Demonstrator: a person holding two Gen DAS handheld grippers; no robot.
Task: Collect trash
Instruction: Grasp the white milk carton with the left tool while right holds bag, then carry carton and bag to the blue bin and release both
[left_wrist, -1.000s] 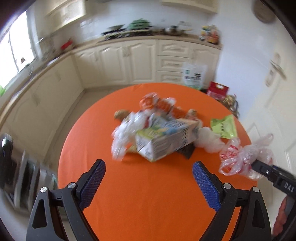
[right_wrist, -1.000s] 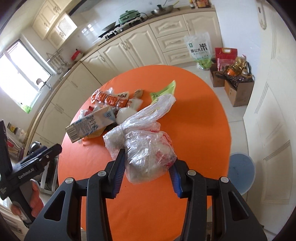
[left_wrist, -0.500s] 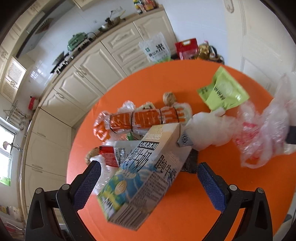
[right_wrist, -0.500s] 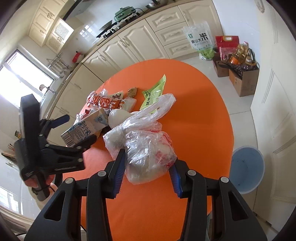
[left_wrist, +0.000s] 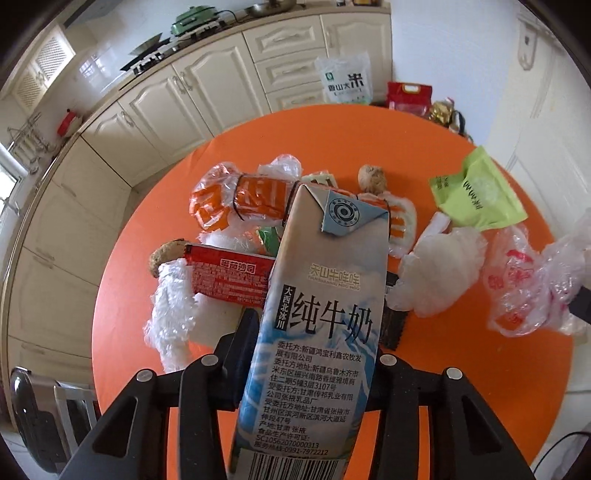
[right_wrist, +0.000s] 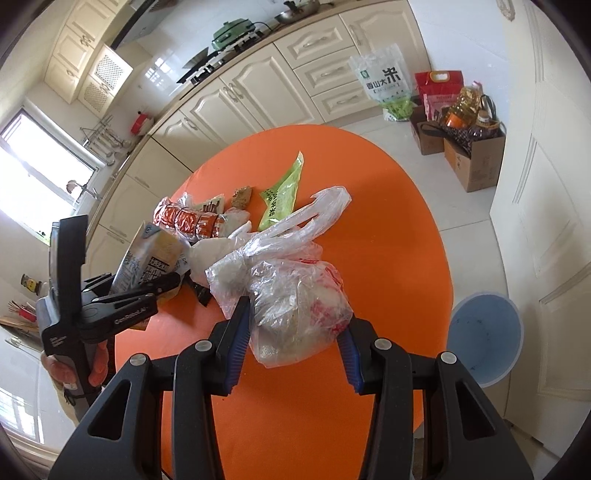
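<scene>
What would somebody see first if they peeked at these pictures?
Probably the big milk carton, gripped between the fingers of the left gripper, filling that camera's view. Next, the bright orange table strewn with wrappers, and the clear plastic bag of rubbish squeezed in the right gripper.

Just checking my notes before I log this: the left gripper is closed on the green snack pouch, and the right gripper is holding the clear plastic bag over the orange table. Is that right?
Not quite. The left gripper has just been closing on the milk carton, not the green snack pouch, which lies untouched on the orange table; the left wrist view shows this. The right gripper does hold the clear plastic bag.
</scene>
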